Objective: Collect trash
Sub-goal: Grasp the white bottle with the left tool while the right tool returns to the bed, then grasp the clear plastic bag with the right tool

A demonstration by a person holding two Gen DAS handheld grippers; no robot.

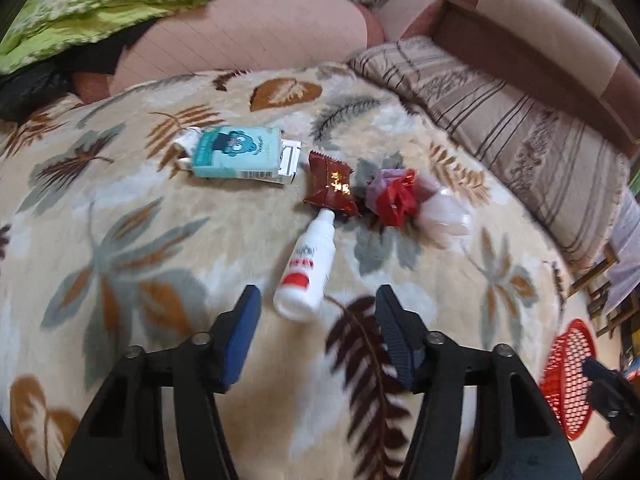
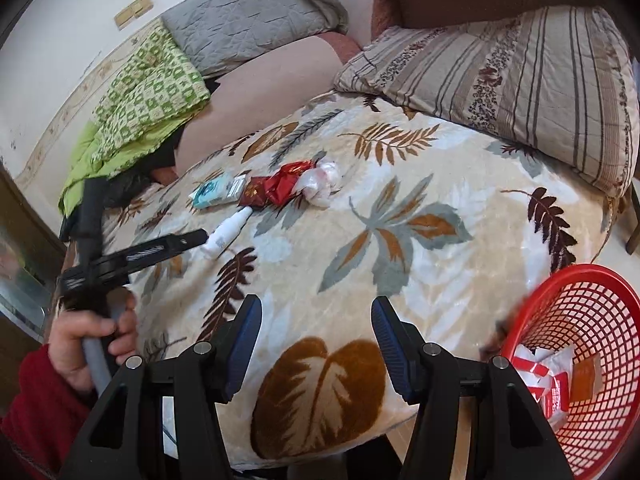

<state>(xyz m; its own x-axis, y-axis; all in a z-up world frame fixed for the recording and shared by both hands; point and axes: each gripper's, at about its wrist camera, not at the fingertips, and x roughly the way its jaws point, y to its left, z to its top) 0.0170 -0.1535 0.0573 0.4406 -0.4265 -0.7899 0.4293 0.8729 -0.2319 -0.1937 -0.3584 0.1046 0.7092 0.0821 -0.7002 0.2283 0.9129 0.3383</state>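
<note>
1. Two claws are being held wide open with nothing in them: the left gripper [image 1: 316, 300] is being hovered right at the base of the white bottle [image 1: 305, 264], while the right gripper [image 2: 316, 312] is being kept well back, near the red basket [image 2: 616, 280].
2. Bottle's long axis is being pointed away from the left claw, tilted slightly right, nozzle touching the red wrapper [image 1: 330, 189]. So the left is nearer, probably the one to grab.
3. Open blanket [image 1: 120, 240] is being left on both sides of the bottle; teal box [image 1: 240, 153] and crumpled red-and-clear bag [image 1: 404, 200] are lying further off.
</note>
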